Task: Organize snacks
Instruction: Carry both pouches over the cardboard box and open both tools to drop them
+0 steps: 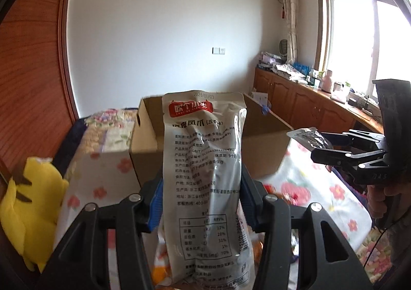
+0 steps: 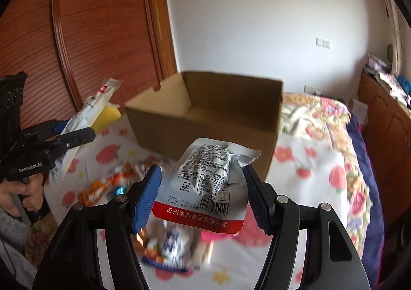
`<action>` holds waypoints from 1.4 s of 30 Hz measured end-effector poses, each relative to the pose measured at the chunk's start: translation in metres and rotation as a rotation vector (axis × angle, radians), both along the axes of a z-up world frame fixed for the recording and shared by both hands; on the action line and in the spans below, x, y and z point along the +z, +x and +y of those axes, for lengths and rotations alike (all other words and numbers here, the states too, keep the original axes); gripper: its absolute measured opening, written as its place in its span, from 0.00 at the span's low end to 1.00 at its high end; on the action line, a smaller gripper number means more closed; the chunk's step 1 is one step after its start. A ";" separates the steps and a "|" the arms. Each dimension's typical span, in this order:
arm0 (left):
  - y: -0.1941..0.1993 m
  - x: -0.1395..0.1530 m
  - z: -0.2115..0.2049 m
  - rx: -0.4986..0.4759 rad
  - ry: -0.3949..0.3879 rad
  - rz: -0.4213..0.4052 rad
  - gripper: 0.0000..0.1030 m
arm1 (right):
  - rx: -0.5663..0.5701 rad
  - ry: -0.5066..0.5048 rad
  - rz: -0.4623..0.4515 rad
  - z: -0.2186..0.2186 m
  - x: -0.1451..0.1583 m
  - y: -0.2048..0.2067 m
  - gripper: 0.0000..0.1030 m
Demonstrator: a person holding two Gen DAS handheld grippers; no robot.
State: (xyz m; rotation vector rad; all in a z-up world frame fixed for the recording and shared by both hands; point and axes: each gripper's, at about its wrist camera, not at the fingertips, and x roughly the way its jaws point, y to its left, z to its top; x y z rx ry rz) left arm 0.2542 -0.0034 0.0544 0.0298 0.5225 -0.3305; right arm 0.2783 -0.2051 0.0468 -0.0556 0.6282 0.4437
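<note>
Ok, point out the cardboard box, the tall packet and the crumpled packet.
cardboard box [image 2: 205,120], right wrist view, on its front wall.
tall packet [image 1: 203,161], left wrist view, on its printed middle.
crumpled packet [image 2: 205,182], right wrist view, on its grey printed face.

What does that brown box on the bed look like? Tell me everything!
The cardboard box is plain brown and open on top, with a flap standing up at its left end. It looks like corrugated card, and what shows of its inside is bare. It sits flat on the flowery bedspread, beyond both held snack packets. Neither pair of tongs touches it.
</note>
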 end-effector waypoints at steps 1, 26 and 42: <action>0.007 0.003 0.002 0.000 -0.001 -0.006 0.48 | 0.002 0.003 -0.010 0.002 0.004 0.008 0.65; 0.153 0.006 -0.018 0.014 -0.010 -0.001 0.50 | -0.002 0.049 -0.028 0.023 -0.003 0.139 0.65; 0.154 -0.004 -0.033 0.027 0.041 0.027 0.64 | -0.024 0.003 0.041 0.030 -0.018 0.147 0.75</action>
